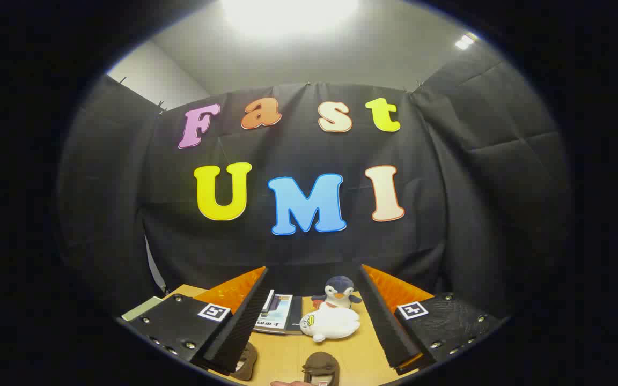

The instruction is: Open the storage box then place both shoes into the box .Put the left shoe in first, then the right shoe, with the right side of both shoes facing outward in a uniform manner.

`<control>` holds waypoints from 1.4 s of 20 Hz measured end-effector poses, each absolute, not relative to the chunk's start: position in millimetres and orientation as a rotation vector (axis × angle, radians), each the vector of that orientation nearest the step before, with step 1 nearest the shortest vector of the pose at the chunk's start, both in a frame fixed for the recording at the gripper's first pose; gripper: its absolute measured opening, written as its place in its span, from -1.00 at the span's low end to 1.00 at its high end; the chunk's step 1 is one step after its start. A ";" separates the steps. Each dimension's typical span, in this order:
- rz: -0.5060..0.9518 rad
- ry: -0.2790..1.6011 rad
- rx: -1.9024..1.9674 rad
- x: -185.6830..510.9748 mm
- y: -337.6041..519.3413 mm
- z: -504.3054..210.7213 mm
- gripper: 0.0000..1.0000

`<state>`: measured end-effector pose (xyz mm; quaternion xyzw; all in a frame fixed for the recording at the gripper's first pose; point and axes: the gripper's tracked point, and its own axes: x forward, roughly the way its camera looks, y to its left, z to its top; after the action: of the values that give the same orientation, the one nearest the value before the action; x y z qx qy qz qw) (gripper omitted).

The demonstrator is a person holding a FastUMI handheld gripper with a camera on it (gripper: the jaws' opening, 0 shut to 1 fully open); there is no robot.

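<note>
Tool (309,316) wide, holding nothing; brown shoe (321,369) between its fingers on tabletop (287,354). Risk: plush toys (330,321) ahead obstruct.

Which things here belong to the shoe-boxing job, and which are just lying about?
Job:
gripper, open, holding nothing
two brown items low between its fingers, possibly shoes

Lying about:
penguin toy
white plush
book
All on the table.
</note>
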<state>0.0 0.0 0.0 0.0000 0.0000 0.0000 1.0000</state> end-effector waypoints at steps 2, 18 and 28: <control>0.006 -0.004 -0.009 5.8 3.2 4.3 0.95; 0.038 -0.012 0.011 19.1 12.8 -1.0 0.95; 0.186 0.111 0.145 34.5 54.3 -47.2 0.94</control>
<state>34.5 54.3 -47.2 0.0724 0.0552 0.0929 0.9915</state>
